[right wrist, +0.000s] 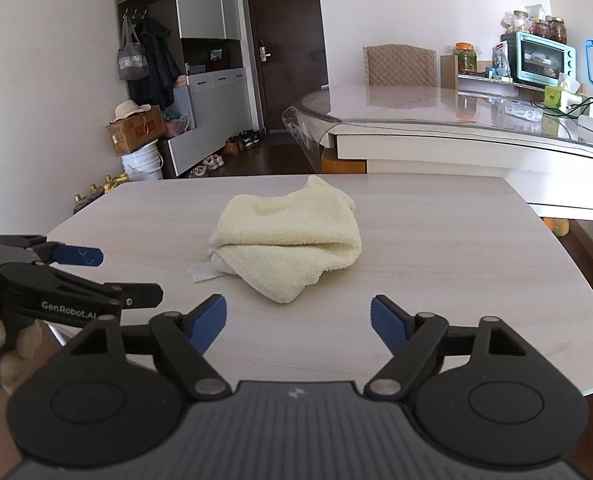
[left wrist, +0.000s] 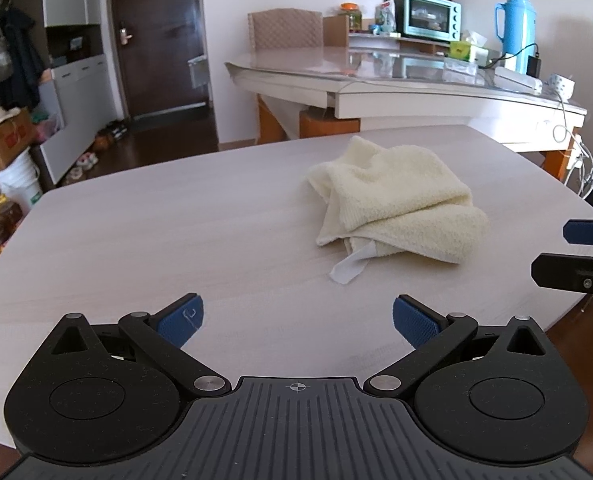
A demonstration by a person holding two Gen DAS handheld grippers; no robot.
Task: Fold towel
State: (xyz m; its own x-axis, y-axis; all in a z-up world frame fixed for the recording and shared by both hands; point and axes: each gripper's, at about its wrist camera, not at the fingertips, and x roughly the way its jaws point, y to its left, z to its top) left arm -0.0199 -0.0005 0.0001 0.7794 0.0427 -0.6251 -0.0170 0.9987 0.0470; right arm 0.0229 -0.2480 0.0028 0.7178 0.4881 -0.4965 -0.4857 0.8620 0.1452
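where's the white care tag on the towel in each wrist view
Left wrist view: the white tag pokes out from the towel's near left edge, just right of centre, ahead of the open left hand-held gripper.
Right wrist view: the tag lies left of centre, at the towel's near left corner.
Shared landmark: the teal toaster oven on the far table.

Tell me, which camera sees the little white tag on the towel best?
The left wrist view: the white tag sticks out from under the towel toward the camera, fully visible. The right wrist view shows it too, but smaller and partly tucked under the towel's edge.
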